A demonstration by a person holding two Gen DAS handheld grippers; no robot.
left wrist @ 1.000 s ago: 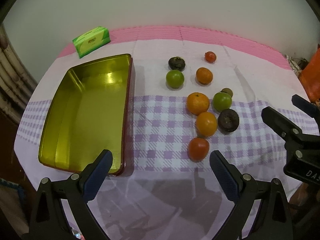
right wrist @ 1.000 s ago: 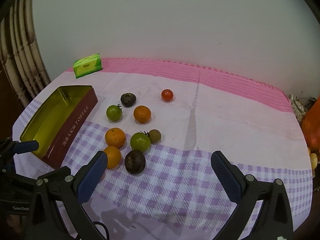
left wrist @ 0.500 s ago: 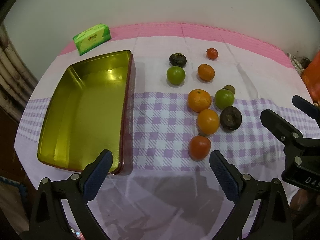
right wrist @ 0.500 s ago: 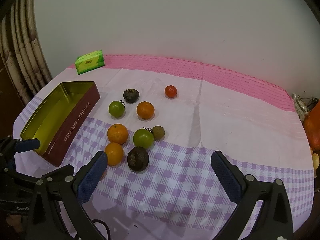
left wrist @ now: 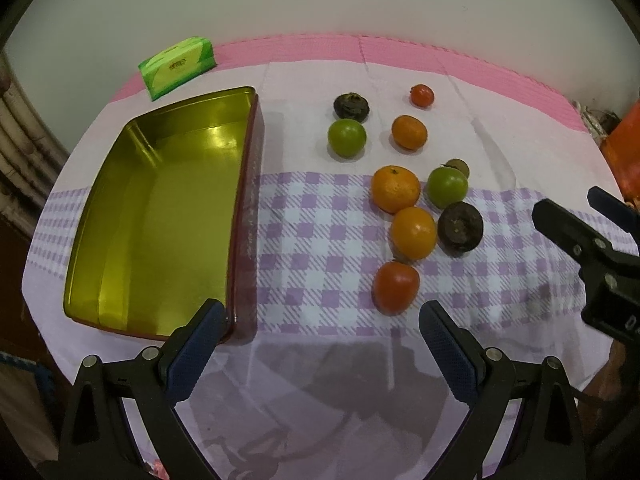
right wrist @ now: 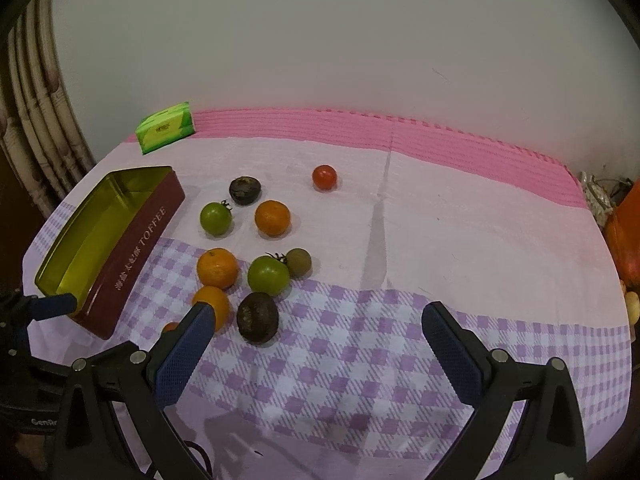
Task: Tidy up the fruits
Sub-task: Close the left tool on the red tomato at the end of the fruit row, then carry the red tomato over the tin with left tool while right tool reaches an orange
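Several fruits lie loose on the cloth: a red tomato [left wrist: 396,287] nearest me, oranges [left wrist: 413,233] [left wrist: 395,189] [left wrist: 409,132], green tomatoes [left wrist: 447,187] [left wrist: 347,137], dark round fruits [left wrist: 460,227] [left wrist: 351,106], a small brown fruit [left wrist: 458,166] and a small red tomato [left wrist: 422,95]. An empty gold-lined toffee tin [left wrist: 160,216] stands at the left. My left gripper [left wrist: 320,338] is open, just short of the red tomato. My right gripper [right wrist: 316,340] is open over the checked cloth, with the dark fruit [right wrist: 257,317] by its left finger.
A green tissue box [left wrist: 176,65] sits at the back left near the wall. The table has a pink and purple-checked cloth [right wrist: 400,240]. Something orange [right wrist: 626,236] stands past the right edge. A ribbed curtain or radiator [right wrist: 32,128] rises at the left.
Both grippers have moved slightly forward toward the fruits, which look a little closer. Nothing has been picked up; both stay open.
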